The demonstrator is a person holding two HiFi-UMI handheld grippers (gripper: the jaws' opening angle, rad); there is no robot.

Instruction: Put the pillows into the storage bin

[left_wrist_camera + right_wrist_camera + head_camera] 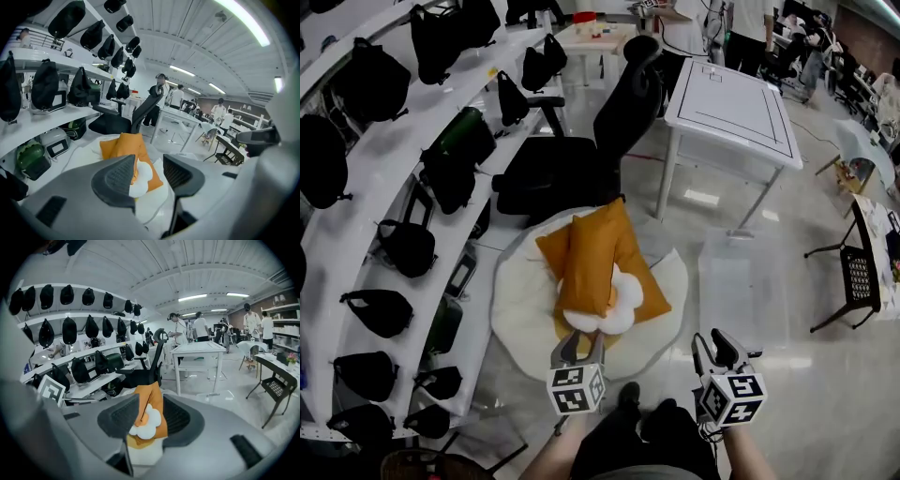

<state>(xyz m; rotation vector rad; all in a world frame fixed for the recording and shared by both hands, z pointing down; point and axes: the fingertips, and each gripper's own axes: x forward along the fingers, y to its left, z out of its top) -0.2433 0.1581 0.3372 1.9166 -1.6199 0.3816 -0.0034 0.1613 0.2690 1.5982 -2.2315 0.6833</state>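
**Grippers.** The left gripper (578, 345) sat at lower centre of the head view, its jaws apart and holding nothing. Its tips lay just short of the near edge of the pillow pile, and whether they touched it could not be told. In the left gripper view, the left gripper (150, 174) framed the pile through the gap between its jaws. The right gripper (718, 347), at lower right, was likewise spread and empty. It was well clear of the pile, and in its own view the right gripper (149, 420) showed the pile only in the distance between its jaws.

**Pillows.** Two orange pillows (592, 258) lay stacked at frame centre, with a small white pillow (617, 307) against their near end. All three rested on a large round cushion (520, 314) on the floor. The orange pillows appeared again in the left gripper view (127, 146) and the right gripper view (153, 405).

**Bin.** The clear bin (741, 286) stood on the floor just right of the cushion, ahead of the right gripper. Nothing could be seen inside it.

**Surroundings.** A black chair (581, 155) stood beyond the pile at upper centre.

**Progress.** No pillow had reached the bin, so the task appeared to be at its start. The left gripper seemed poised for a first grasp. Every pillow remained to be lifted and carried rightward into the bin.
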